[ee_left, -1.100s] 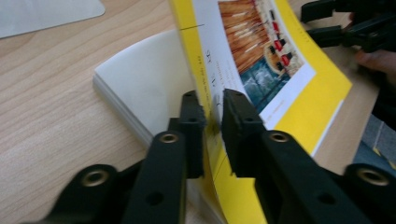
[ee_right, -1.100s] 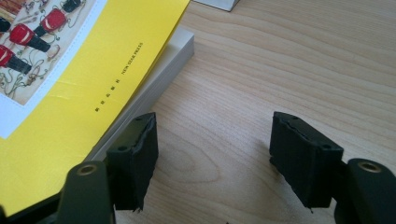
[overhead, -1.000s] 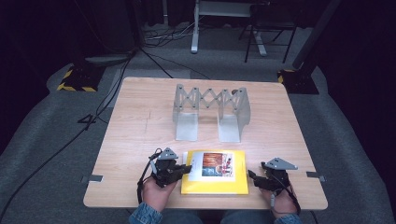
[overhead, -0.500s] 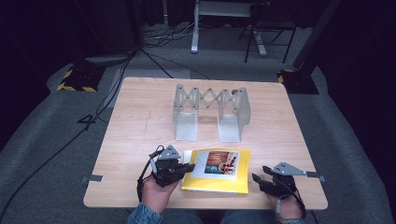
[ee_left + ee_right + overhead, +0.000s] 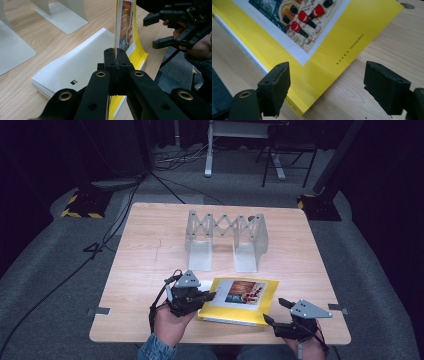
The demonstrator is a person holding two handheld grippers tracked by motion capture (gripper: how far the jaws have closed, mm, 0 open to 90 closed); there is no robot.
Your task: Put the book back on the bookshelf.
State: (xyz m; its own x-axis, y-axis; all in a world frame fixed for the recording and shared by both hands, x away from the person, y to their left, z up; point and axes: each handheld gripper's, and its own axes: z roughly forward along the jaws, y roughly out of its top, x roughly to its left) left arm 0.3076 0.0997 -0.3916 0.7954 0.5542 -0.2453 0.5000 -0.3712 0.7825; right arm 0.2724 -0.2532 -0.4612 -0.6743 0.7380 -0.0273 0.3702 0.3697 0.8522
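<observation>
A yellow book (image 5: 240, 301) with a picture on its cover lies near the table's front edge. My left gripper (image 5: 207, 296) is shut on the cover's left edge and holds it raised. In the left gripper view the cover (image 5: 126, 27) stands upright between the pressed pads of that gripper (image 5: 116, 53), above a bare white page (image 5: 75, 67). My right gripper (image 5: 276, 312) hovers off the book's near right corner. Its jaws have just been opening and now stand wide. In the right gripper view the book (image 5: 317, 37) lies ahead of the right gripper (image 5: 328, 85), untouched by the pads.
A grey metal expanding bookend rack (image 5: 226, 240) stands at the table's middle, beyond the book. The wooden table (image 5: 150, 250) has bare room left and right of it. Cables and stands lie on the dark floor behind.
My left gripper has risen with the cover's edge, so the book has tilted open on its left side. My right gripper has drawn back toward the near edge and its jaws have widened.
</observation>
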